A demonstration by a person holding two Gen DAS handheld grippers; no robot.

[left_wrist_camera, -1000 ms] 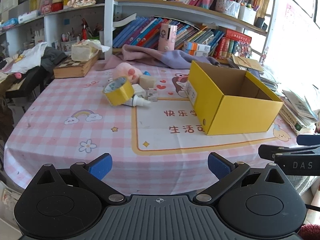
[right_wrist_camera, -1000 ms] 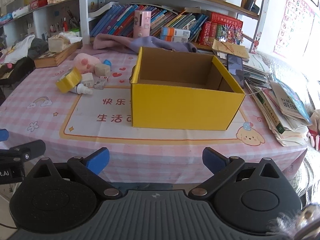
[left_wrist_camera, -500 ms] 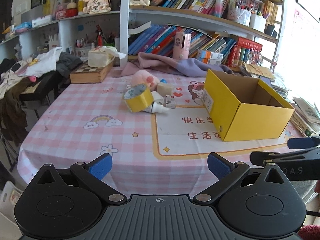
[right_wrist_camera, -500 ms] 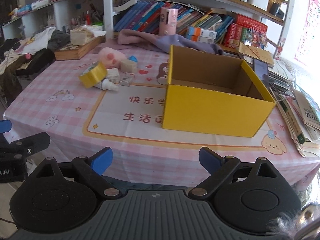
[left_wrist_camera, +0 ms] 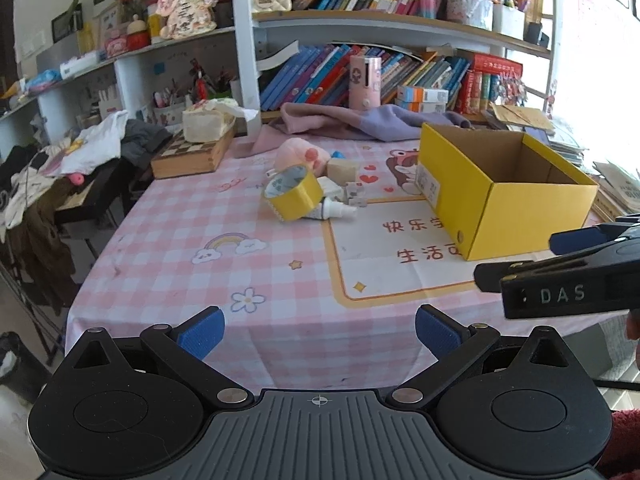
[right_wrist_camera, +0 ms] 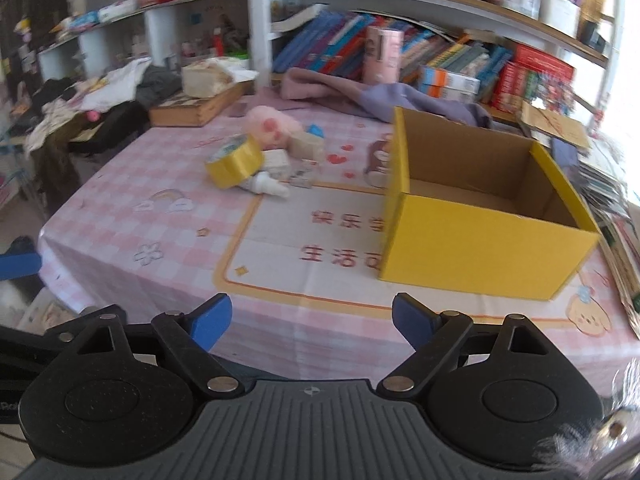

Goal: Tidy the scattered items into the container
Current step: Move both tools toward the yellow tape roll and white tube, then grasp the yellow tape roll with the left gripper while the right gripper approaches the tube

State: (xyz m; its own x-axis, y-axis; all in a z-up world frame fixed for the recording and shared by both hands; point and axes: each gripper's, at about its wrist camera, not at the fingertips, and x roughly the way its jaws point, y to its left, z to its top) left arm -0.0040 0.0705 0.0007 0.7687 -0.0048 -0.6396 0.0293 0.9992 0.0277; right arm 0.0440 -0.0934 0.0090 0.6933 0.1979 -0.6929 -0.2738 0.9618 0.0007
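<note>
An empty yellow cardboard box stands open on the right of the pink checked table. Left of it lies a cluster: a yellow tape roll, a small white bottle, a pink plush, a beige cube and small packets. My left gripper hangs open in front of the table's near edge, holding nothing. My right gripper is also short of the table, its jaws closing with nothing between them; its side shows at the right of the left wrist view.
A wooden chess box with a tissue pack sits at the back left. Purple cloth lies along the back edge under crowded bookshelves. Stacked books flank the box on the right. A clothes-covered chair stands left of the table.
Both views have swung to the left, so the box now sits further right and the item cluster nearer the middle. The right gripper's jaws stand a little narrower.
</note>
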